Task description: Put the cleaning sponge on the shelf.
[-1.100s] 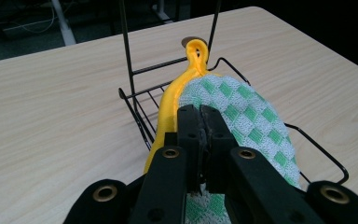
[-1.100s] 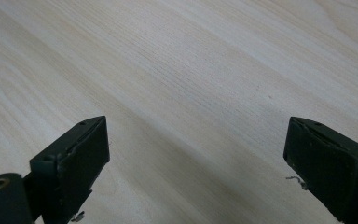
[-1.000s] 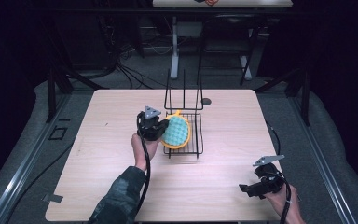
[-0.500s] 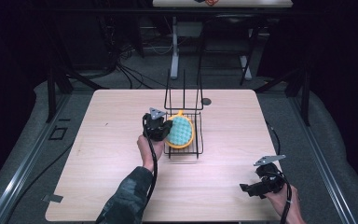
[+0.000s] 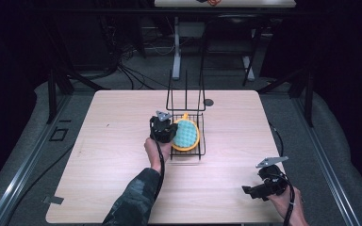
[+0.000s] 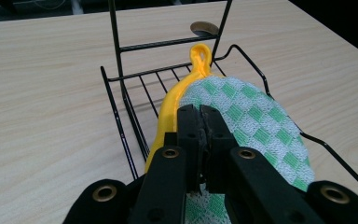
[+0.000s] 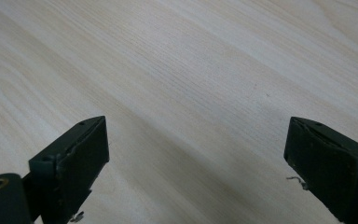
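Observation:
A round potholder (image 5: 187, 134), green-and-white checked with a yellow rim and loop, lies tilted in the black wire rack (image 5: 186, 93) at mid table. My left gripper (image 5: 168, 130) reaches in from the rack's left side and is shut on the potholder's near edge. In the left gripper view the jaws (image 6: 203, 116) are pinched together on the checked cloth (image 6: 251, 112), the yellow loop points away toward the rack's uprights (image 6: 117, 56). My right gripper (image 5: 248, 191) rests low near the table's front right corner, open, with bare wood between its fingers (image 7: 198, 140).
A small dark round disc (image 5: 209, 102) sits on the wooden table (image 5: 113, 141) just behind the rack to the right. Cables trail from both grippers toward the front edge. Dark frames and another table stand beyond the far edge.
My left gripper has moved a little right and down with the potholder, bringing it lower into the wire rack. The right gripper has stayed where it was.

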A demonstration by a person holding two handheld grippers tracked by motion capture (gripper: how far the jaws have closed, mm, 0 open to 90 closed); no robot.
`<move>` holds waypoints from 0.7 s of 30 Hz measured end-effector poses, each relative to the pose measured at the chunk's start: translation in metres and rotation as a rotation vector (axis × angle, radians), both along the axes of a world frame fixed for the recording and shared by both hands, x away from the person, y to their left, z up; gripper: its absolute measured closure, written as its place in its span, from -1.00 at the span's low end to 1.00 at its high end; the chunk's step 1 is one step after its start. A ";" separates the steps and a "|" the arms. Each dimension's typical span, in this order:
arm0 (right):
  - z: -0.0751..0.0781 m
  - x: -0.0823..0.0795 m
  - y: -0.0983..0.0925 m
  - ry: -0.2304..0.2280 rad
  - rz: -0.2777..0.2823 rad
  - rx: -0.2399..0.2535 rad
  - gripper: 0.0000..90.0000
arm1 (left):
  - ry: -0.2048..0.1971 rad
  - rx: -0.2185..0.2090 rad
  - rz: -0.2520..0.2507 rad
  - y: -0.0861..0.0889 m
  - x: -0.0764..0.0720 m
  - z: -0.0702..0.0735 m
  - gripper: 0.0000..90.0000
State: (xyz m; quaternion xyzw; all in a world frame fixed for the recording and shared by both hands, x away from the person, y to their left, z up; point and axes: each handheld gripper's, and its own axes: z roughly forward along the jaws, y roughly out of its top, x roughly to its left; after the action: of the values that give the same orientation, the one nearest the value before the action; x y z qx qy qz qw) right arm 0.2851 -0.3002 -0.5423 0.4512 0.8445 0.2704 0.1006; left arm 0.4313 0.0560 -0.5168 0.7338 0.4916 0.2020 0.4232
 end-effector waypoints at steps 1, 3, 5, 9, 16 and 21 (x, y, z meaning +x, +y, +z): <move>0.000 0.000 0.000 0.007 -0.005 0.006 -0.86 | 0.005 0.010 0.001 0.000 0.001 -0.001 0.95; -0.001 0.000 0.000 0.006 -0.003 0.003 -0.86 | 0.011 0.009 0.009 0.000 0.003 -0.003 0.95; 0.000 0.000 0.001 0.009 -0.006 0.007 -0.86 | 0.017 0.013 0.018 0.000 0.004 -0.004 0.95; -0.001 0.000 0.000 0.002 -0.002 -0.001 -0.86 | 0.027 0.008 0.029 -0.002 0.006 -0.008 0.95; 0.000 0.000 0.001 0.004 -0.003 0.004 -0.86 | 0.047 0.000 0.055 -0.004 0.010 -0.013 0.95; -0.001 0.000 0.001 0.011 -0.004 0.008 -0.86 | 0.052 0.004 0.051 -0.004 0.011 -0.014 0.89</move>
State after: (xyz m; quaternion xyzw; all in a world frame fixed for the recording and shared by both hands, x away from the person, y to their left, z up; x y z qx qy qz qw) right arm 0.2848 -0.2991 -0.5431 0.4546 0.8431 0.2713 0.0948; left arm 0.4421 0.0520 -0.5311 0.7268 0.5208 0.1944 0.4035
